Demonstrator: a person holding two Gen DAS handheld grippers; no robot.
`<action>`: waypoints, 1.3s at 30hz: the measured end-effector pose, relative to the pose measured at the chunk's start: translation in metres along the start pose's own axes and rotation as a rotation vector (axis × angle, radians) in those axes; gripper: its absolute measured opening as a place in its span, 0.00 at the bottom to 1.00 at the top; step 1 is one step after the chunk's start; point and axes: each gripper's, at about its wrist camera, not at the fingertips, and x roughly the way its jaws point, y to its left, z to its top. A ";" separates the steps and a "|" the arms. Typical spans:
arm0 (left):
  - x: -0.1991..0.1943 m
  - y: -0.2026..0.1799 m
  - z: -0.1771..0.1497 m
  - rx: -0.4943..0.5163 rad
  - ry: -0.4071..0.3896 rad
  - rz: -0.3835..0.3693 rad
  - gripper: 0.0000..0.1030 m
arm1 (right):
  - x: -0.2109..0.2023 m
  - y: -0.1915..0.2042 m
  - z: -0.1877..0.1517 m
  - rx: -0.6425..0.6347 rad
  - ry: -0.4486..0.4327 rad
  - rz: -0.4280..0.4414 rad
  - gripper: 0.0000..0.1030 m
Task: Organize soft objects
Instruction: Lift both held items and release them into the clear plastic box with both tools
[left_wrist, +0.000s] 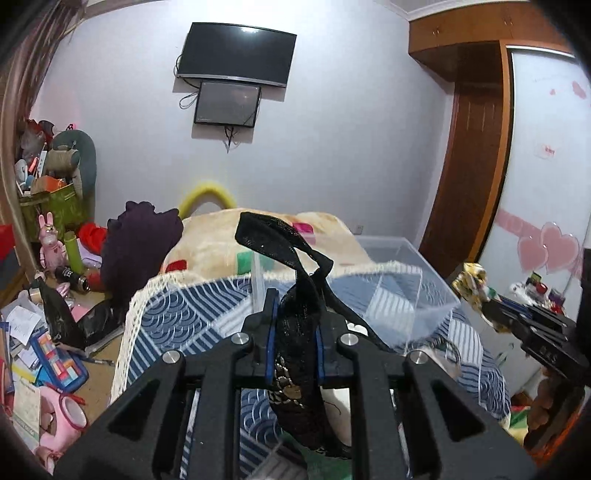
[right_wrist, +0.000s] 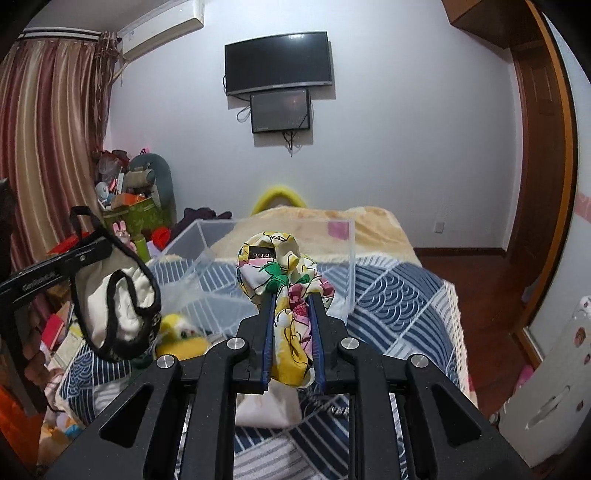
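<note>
Pale wall with two dark screens — striped curtain, wooden wardrobe, cluttered floor.

hidden: lower end of black lace behind left tongs | blurred: bin near rim | cut off: curtain at left edge

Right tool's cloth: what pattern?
Floral print: yellow, pink, green on white. Clearest in the right wrist view.
</note>
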 end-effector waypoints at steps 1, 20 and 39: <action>0.003 0.000 0.004 -0.003 -0.007 0.007 0.15 | 0.001 0.000 0.004 -0.002 -0.006 0.001 0.15; 0.088 0.002 0.043 -0.078 -0.004 0.081 0.15 | 0.077 0.009 0.033 -0.038 0.083 0.012 0.15; 0.117 -0.027 0.000 0.087 0.175 0.036 0.35 | 0.089 0.009 0.018 -0.057 0.171 -0.031 0.41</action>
